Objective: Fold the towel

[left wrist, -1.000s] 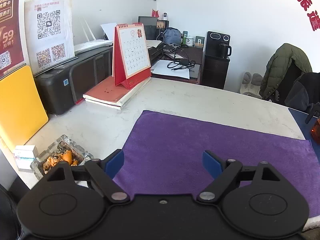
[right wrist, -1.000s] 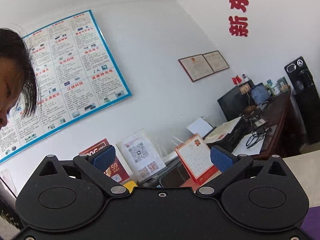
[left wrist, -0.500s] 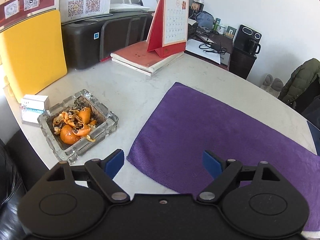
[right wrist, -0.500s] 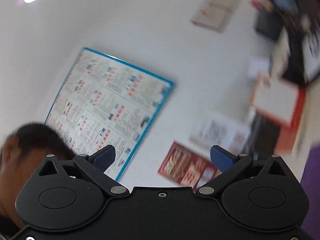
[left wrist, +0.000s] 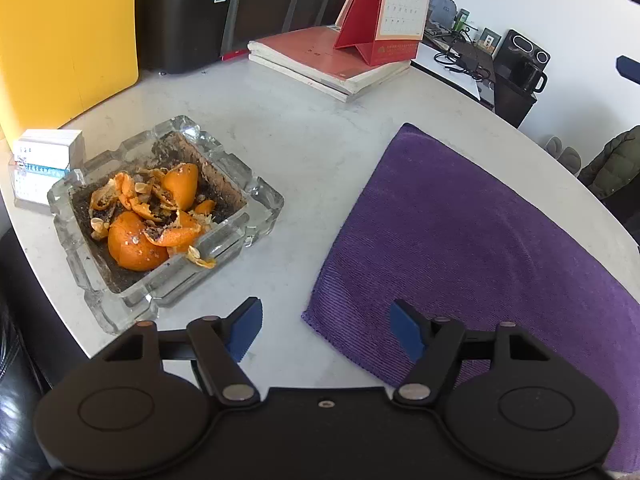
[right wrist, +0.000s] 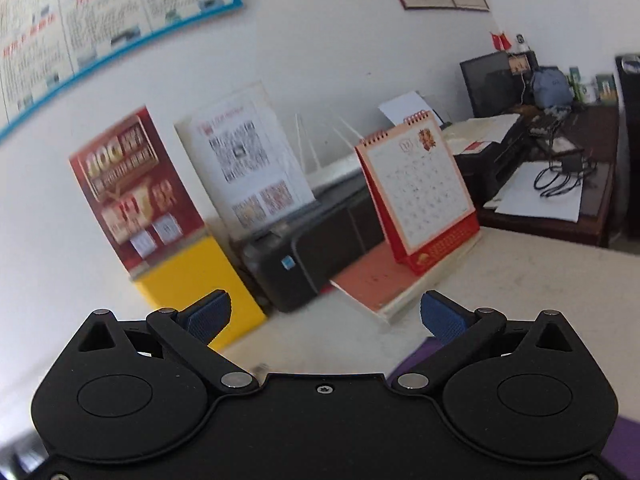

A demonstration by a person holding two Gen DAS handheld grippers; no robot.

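Left wrist view: a purple ribbed towel (left wrist: 480,240) is seen spread flat on the pale table (left wrist: 312,152), its near corner framed between the closing jaws of the left gripper (left wrist: 326,330), not yet pinched; the right gripper (right wrist: 324,318) is held unclenched, grasping nothing

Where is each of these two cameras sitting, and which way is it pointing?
Left wrist view: on the left gripper, angled down at the near corner of the purple towel and a glass ashtray; only its own fingers show, jaws closing, pads not yet on the cloth.
Right wrist view: on the right gripper, aimed nearly level at the wall; its fingers stand open, empty.
Shared: the desk calendar, black printer, yellow board and towel.
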